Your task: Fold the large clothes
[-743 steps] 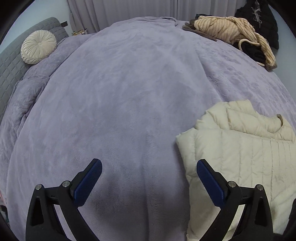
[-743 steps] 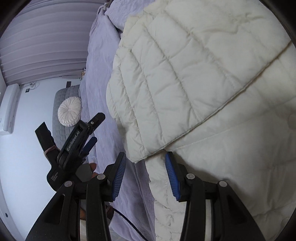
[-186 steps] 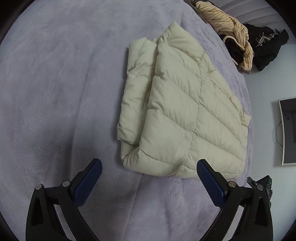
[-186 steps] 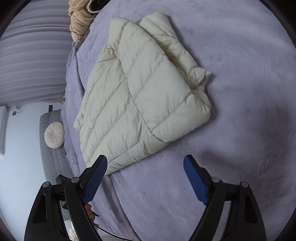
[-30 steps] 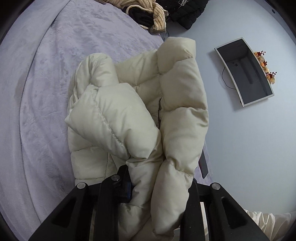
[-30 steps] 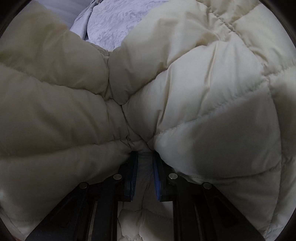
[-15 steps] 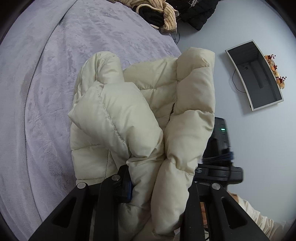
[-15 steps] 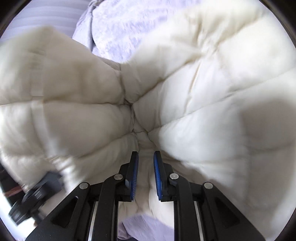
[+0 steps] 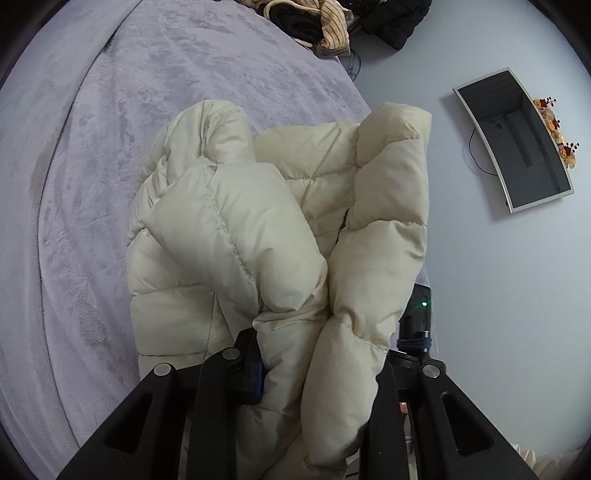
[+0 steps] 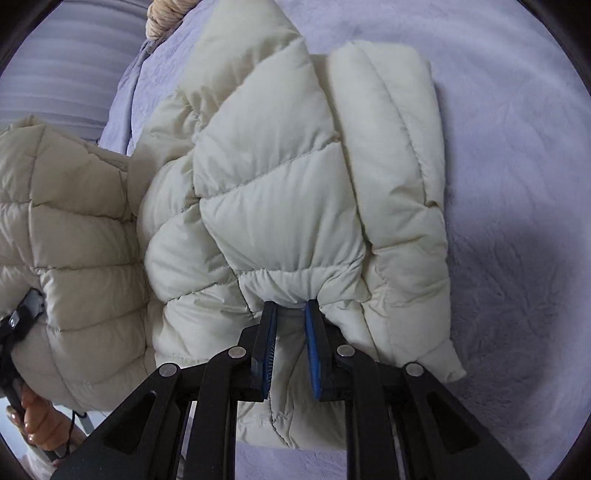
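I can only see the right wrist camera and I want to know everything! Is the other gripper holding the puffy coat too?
Observer: Yes. The left gripper is shut on a thick bunch of the cream jacket.
Operator: What's on the wall over there?
Observer: A dark screen with a cable hanging from it.
Operator: Are there other clothes?
Observer: A black garment lies at the far end of the bed, next to a striped one.
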Motion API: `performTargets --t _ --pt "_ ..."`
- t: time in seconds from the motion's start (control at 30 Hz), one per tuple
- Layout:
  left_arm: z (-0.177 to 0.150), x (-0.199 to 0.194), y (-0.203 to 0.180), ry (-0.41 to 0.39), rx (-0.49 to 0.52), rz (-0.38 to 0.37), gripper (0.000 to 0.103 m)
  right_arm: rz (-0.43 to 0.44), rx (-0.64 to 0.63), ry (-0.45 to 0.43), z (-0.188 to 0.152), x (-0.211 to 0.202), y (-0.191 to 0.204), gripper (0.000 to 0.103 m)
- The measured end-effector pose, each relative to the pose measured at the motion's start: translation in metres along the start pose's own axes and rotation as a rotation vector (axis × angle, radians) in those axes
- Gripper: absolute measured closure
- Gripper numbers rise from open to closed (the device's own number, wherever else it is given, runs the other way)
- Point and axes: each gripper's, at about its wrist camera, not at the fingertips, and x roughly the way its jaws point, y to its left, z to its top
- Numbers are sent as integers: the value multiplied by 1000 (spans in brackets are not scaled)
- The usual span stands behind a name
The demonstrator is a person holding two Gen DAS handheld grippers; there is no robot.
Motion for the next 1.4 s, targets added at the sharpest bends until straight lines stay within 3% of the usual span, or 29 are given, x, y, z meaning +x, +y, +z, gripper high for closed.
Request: performTargets --t 0.3,0.4,0.43,0.5,0.67,0.7,0.73,0.77,0.8,0.83,0.97,1.03,1.07,1.1,1.13,1.17,1.27,1.4 --pt "-4 66 -73 90 145 -23 77 116 48 18 -1 9 -32 89" --pt "-2 89 -75 119 147 -58 76 161 68 23 1 6 -51 89" --pt "-2 94 -72 123 139 -82 69 179 77 26 2 6 -56 89" --pt "-2 101 -65 125 110 -117 67 219 101 39 5 4 -65 89" --pt "-3 105 -66 125 118 -94 67 245 172 40 12 -29 -87 84" --pt "-5 104 -71 123 124 -86 67 240 182 23 13 -42 -91 80" --pt "-5 105 -73 121 131 -77 67 241 193 0 13 -55 -93 62" --pt "-8 106 -74 119 137 -68 67 245 201 -33 15 -71 -97 29" --pt "-9 106 -79 116 141 -60 67 240 204 -72 18 -88 -98 16" --pt "-9 106 -79 113 145 -55 67 243 200 -117 22 -103 -98 11" --pt "-12 108 -85 104 175 -19 67 364 171 -165 44 -136 -80 12" --pt "-13 109 -89 105 194 -1 67 374 137 -138 56 -133 -67 13" --pt "-13 108 -90 104 199 5 67 357 120 -119 60 -126 -53 20" --pt "-13 106 -90 102 201 9 67 324 106 -95 66 -120 -45 31" --pt "-12 104 -90 101 200 13 67 287 98 -62 69 -109 -38 73" --pt "-12 102 -89 99 199 22 67 256 102 -25 74 -108 -31 86" --pt "-13 100 -87 103 189 2 67 175 61 -10 81 -96 -31 87" --pt "-13 100 -86 117 168 -50 67 169 80 0 85 -83 -62 87"
